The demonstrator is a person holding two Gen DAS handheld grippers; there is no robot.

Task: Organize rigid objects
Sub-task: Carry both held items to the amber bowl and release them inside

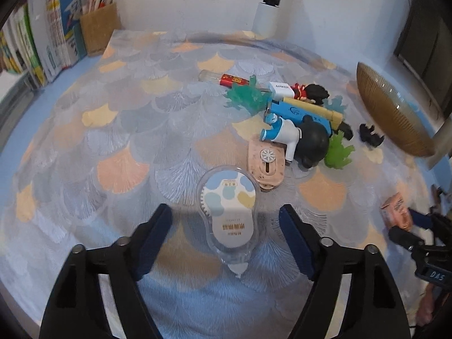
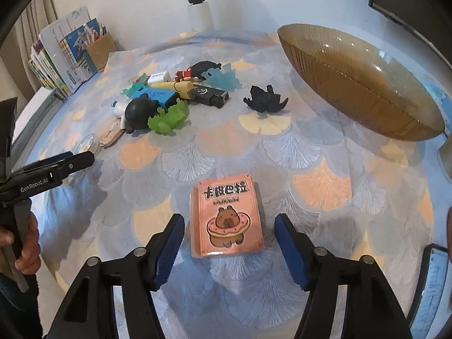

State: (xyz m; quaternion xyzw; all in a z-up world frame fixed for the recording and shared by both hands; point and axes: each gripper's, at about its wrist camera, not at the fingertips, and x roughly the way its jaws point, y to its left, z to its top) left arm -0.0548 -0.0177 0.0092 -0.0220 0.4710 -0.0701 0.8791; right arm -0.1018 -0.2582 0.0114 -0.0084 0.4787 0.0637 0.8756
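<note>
My left gripper (image 1: 226, 226) is open, with a clear correction-tape dispenser (image 1: 227, 206) lying on the cloth between its fingers. My right gripper (image 2: 229, 234) is open, with a pink capybara card box (image 2: 226, 216) flat between its fingers. That box also shows at the right edge of the left wrist view (image 1: 397, 210). A pile of small toys and stationery (image 2: 169, 96) lies further back. A black dinosaur figure (image 2: 265, 100) lies apart from it. A ribbed amber bowl (image 2: 358, 79) stands at the right.
Books (image 1: 53, 36) and a brown pen holder (image 1: 100, 28) stand at the back left. A white lamp post (image 2: 199, 2) rises at the back. A phone (image 2: 432, 288) lies at the right edge. The left gripper (image 2: 50, 172) shows at the left of the right wrist view.
</note>
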